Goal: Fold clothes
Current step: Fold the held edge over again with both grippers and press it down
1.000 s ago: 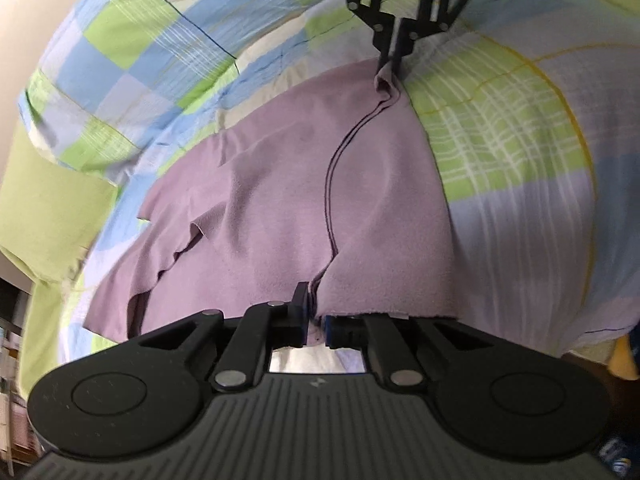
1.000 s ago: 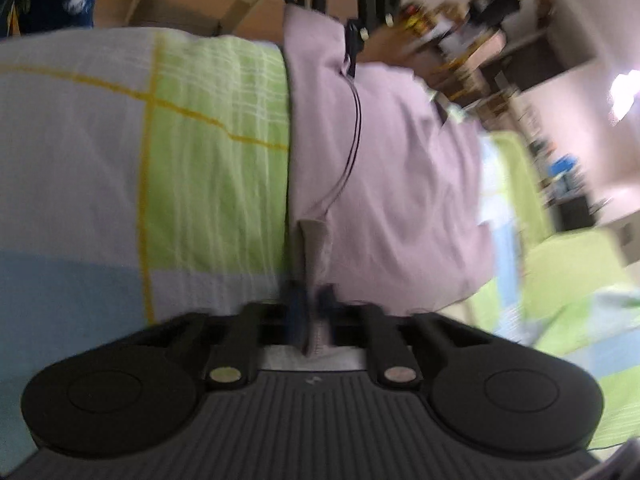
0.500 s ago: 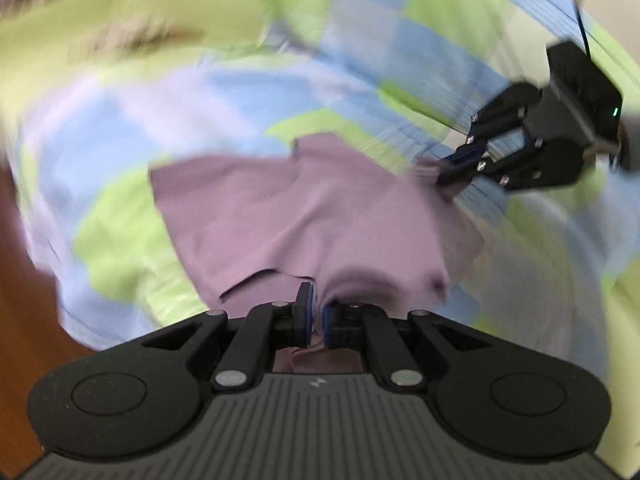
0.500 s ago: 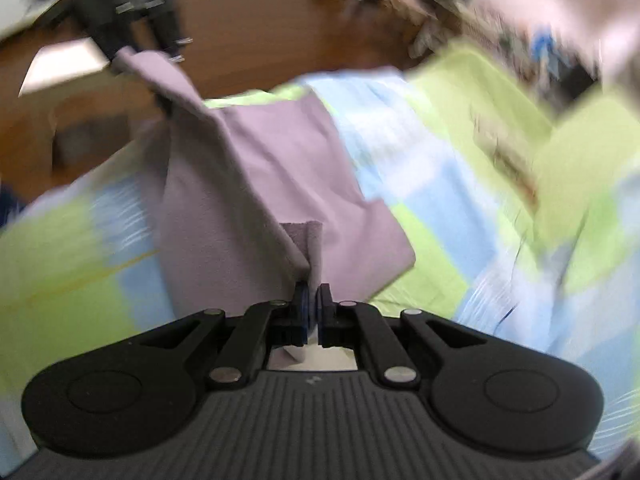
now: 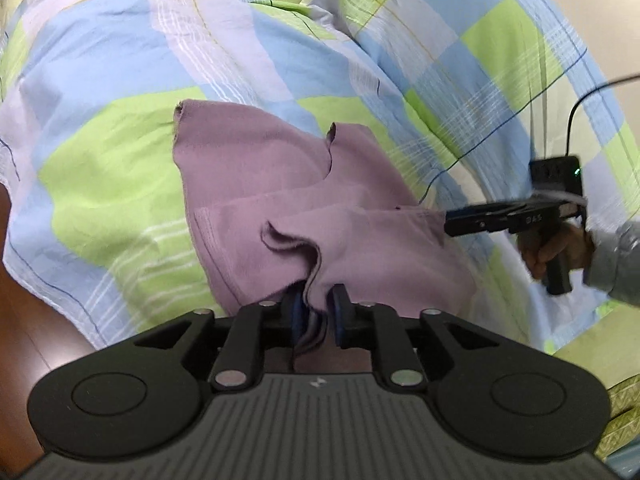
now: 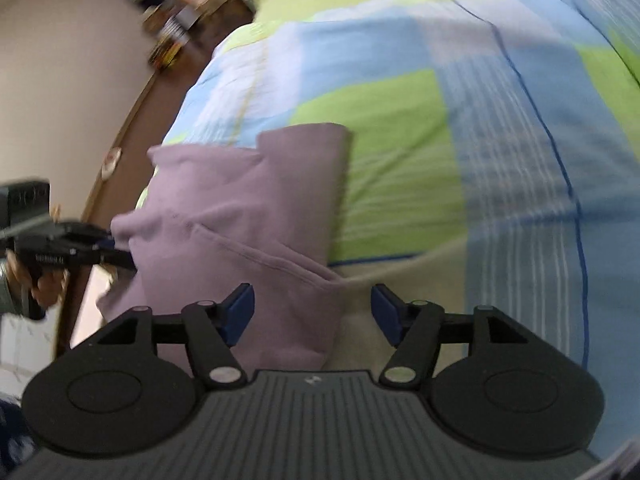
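A mauve garment (image 5: 304, 204) lies folded over on itself on a checked bedspread (image 5: 120, 160); it also shows in the right wrist view (image 6: 240, 216). My left gripper (image 5: 316, 306) has its jaws slightly apart with a bunched edge of the garment hanging between them. My right gripper (image 6: 312, 312) is open, its blue pads (image 6: 240, 312) wide apart over the garment's near corner. In the left wrist view the right gripper (image 5: 452, 224) sits at the garment's right edge. In the right wrist view the left gripper (image 6: 124, 258) sits at the garment's left edge.
The bedspread (image 6: 440, 140) in green, blue and white squares covers the bed. Brown floor (image 5: 24, 340) shows past the bed's edge on the left. Cluttered shelves (image 6: 180, 20) stand by the wall.
Both grippers carried the held edge across and laid it over the garment, folding it. The right gripper has opened and let go. The left jaws have parted slightly.
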Demonstrator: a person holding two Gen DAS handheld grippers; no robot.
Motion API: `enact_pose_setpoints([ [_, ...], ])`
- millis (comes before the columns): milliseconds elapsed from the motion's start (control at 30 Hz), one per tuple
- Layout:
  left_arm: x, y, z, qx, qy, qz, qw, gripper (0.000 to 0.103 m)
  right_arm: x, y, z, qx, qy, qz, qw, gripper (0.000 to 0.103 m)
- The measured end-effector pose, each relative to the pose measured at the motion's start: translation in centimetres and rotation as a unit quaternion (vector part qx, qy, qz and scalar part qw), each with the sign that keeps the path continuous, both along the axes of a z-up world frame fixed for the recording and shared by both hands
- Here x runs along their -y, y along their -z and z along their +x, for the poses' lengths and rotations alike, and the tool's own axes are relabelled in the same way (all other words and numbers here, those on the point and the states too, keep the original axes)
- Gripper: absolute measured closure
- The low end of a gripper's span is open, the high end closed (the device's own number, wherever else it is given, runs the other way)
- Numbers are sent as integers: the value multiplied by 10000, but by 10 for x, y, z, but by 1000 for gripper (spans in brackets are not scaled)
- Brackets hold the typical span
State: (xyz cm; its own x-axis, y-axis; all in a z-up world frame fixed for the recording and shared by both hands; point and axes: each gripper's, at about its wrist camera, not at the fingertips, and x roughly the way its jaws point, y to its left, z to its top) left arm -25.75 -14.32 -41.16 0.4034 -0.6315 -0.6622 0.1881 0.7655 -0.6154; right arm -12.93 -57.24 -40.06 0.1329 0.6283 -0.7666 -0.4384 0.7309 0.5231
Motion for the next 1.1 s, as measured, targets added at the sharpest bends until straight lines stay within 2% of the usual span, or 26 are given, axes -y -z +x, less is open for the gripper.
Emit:
enact_pose_setpoints([
  [33,2,0,1,55,12,30,10000,84,2,1,-1,-16,57,110,9999,42],
  [67,3,0,2,120,24,67,9999,85,4,2,-2,-31,114,220,9997,48],
  [100,7,-4,0,335,38,198,9992,92,2,2,-1,-15,114,253,9996,78],
  [133,10,-9,-2,540,22,279,9981,102,-3,0,-2,116,6,147,9998,95],
  [200,12,-20,-8,862,-82,378,9955,103,-11,-11,-8,478,-263,-40,9985,97],
  [267,12,-31,-15,1095,-202,464,9927,103,-18,-28,-11,843,-413,-14,9956,97],
  [367,12,-51,-24,1496,-464,849,9840,103,-29,-58,-11,1425,-593,25,9880,98],
  [433,10,-59,-26,1728,-641,1040,9773,103,-34,-67,-4,1612,-657,49,9847,98],
  [500,6,-62,-24,1804,-791,1047,9748,103,-40,-72,8,1780,-736,100,9812,98],
  [567,4,-59,-19,1714,-837,1079,9757,103,-51,-73,22,1934,-890,101,9770,98],
  [667,0,-43,-14,1256,-798,1143,9822,100,-64,-67,39,1912,-1055,26,9759,98],
  [700,-3,-39,-13,1089,-852,1061,9847,90,-67,-62,43,1830,-1094,-83,9770,97],
  [733,-7,-37,-13,920,-919,959,9869,71,-70,-55,45,1720,-1134,-192,9784,97],
  [767,-10,-34,-12,751,-986,857,9886,64,-70,-50,44,1621,-1146,-240,9798,96],
  [800,-14,-33,-12,641,-1062,783,9892,58,-69,-46,43,1537,-1142,-255,9812,95],
  [867,-20,-31,-11,442,-1218,646,9895,57,-65,-38,36,1351,-1031,-226,9852,93],
  [900,-27,-29,-7,163,-1377,328,9898,57,-63,-35,34,1309,-980,-205,9863,91],
  [967,-35,-25,-4,-116,-1572,-88,9875,57,-60,-31,29,1234,-879,-157,9883,87],
  [1100,-44,-16,4,-624,-1942,-984,9740,55,-59,-26,26,1178,-745,-94,9902,79],
])
